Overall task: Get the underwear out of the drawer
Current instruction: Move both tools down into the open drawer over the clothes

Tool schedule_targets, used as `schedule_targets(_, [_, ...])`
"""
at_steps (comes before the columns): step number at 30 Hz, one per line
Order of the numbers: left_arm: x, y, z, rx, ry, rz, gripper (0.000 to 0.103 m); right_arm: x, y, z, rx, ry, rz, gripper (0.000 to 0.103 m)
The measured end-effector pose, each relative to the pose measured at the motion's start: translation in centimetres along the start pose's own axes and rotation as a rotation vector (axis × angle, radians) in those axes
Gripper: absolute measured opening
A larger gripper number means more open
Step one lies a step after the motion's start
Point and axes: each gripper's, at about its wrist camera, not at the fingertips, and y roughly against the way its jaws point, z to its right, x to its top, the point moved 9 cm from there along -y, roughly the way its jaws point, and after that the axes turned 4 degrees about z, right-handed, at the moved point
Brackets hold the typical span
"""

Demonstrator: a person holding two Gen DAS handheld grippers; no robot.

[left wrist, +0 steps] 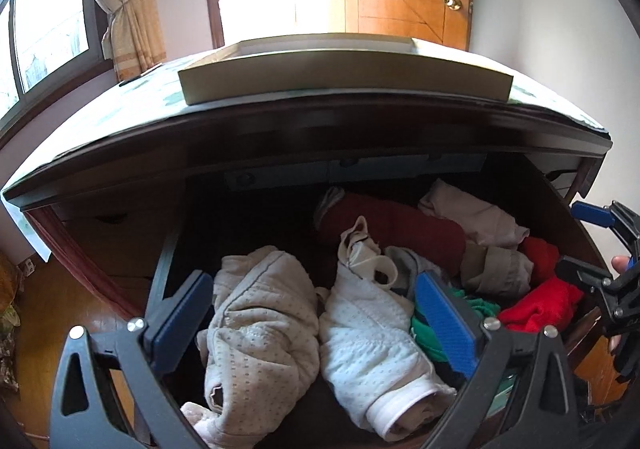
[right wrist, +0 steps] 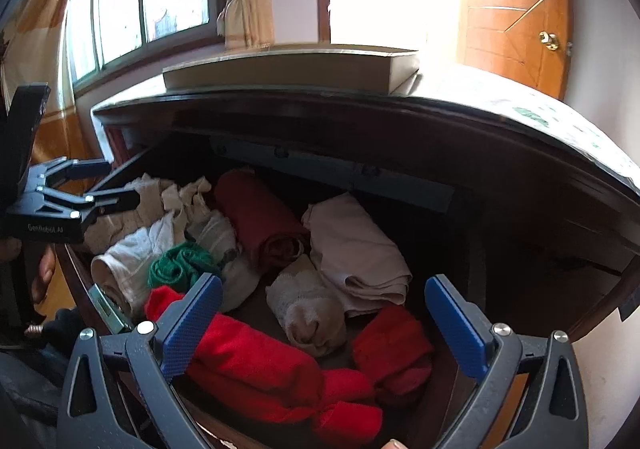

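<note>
Right wrist view: drawer holds three red rolls, one green; both claws released, empty.

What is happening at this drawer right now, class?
A person holds a two-finger tool in each hand over an open drawer packed with rolled and folded clothing. The left tool is open above two white dotted pieces, and the right tool is open above a bright red roll. Neither has gripped anything, so nothing has been lifted out yet.
</note>
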Motion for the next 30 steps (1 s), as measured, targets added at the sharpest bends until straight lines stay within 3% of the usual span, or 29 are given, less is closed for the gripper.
schedule_targets(4, [-0.1, -0.2, -0.6, 0.001, 0.013, -0.008, 0.103, -0.1, -0.8, -0.3, -0.001, 0.059, -0.092, 0.102])
schedule_targets(9, [-0.1, -0.2, -1.0, -0.008, 0.018, -0.020, 0.103, 0.1, -1.7, -0.6, -0.071, 0.166, -0.160, 0.102])
schedule_targets(13, [0.3, -0.1, -1.7, 0.004, 0.008, -0.020, 0.103, 0.1, -2.3, -1.0, -0.036, 0.200, -0.212, 0.102])
schedule_targets(20, [0.4, -0.4, -4.5, 0.030, 0.082, -0.029, 0.103, 1.5, -4.2, -2.3, -0.002, 0.211, -0.244, 0.101])
schedule_targets(25, [0.3, -0.4, -4.8, 0.032, 0.082, -0.034, 0.103, 2.5, -5.9, -4.3, 0.031, 0.273, -0.264, 0.087])
schedule_targets(30, [0.4, -0.4, -5.3, 0.038, 0.067, -0.038, 0.103, 3.3, -7.8, -5.2, 0.014, 0.339, -0.272, 0.079])
